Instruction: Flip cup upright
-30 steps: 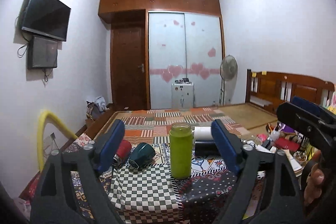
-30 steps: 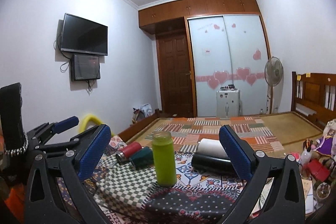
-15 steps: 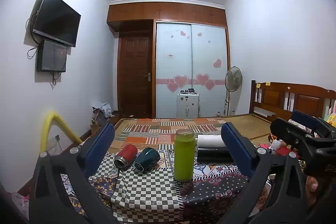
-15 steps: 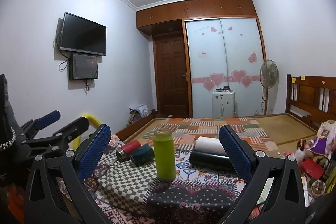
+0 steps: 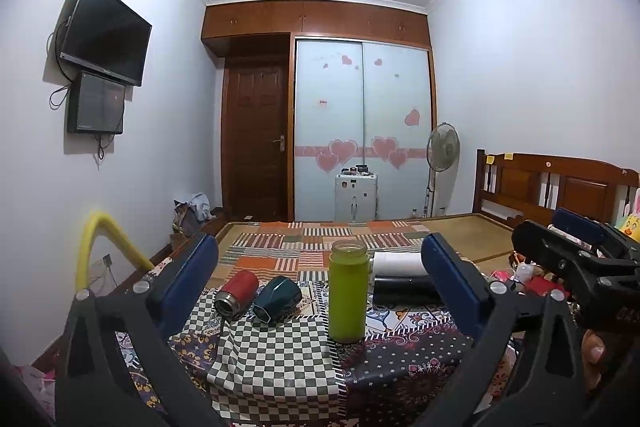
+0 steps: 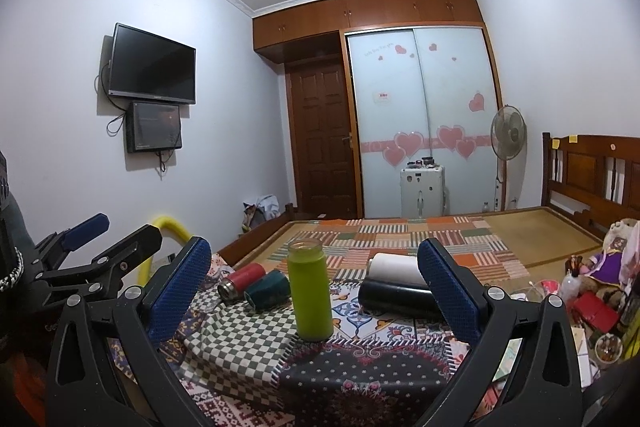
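Observation:
A green cup (image 5: 347, 297) (image 6: 310, 293) stands upright on a patterned tablecloth. A red cup (image 5: 237, 293) (image 6: 242, 279), a dark teal cup (image 5: 277, 298) (image 6: 267, 293), a black cup (image 5: 402, 290) (image 6: 394, 297) and a white cup (image 5: 396, 263) (image 6: 394, 263) lie on their sides around it. My left gripper (image 5: 320, 285) is open and empty, well short of the cups. My right gripper (image 6: 314, 287) is open and empty too, and also shows at the right of the left wrist view (image 5: 560, 239).
The cloth-covered table (image 5: 276, 359) stands before a bed with a patchwork quilt (image 5: 320, 239). Clutter and toys (image 6: 592, 291) sit at the right. A yellow tube (image 5: 100, 243) arches at the left. A fan (image 5: 442, 147) and a wardrobe stand behind.
Both grippers have pulled back and tilted up from the table, so the cups look smaller and farther. The green cup stays upright. Nothing was grasped.

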A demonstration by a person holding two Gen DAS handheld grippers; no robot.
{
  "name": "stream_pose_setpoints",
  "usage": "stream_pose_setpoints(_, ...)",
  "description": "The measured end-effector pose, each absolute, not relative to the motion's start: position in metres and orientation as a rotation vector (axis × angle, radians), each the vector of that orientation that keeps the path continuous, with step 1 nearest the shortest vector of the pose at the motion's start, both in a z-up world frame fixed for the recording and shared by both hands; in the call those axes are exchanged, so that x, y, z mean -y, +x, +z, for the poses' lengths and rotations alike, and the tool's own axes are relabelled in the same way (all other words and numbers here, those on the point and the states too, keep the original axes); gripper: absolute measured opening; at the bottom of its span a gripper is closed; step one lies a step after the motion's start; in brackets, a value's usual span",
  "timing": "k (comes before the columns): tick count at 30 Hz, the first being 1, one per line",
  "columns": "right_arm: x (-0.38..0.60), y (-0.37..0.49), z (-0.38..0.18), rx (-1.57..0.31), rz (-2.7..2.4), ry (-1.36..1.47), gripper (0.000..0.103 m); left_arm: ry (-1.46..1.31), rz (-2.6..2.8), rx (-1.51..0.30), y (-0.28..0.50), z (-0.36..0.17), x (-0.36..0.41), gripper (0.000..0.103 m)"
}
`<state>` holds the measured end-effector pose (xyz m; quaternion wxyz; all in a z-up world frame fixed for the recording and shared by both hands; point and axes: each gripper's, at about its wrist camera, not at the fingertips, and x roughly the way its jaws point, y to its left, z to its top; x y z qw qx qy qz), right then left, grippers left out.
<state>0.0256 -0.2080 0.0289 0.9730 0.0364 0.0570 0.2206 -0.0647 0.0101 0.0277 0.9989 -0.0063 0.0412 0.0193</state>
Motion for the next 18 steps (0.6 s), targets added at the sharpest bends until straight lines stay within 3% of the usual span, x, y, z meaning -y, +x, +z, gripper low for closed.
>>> stream_pose_setpoints(18,0.2081,0.0261,0.0286,-0.117,0.444,0.080,0.103,-0.014,0.024,-0.083,-0.0620,0.0272,-0.0089,0.103)
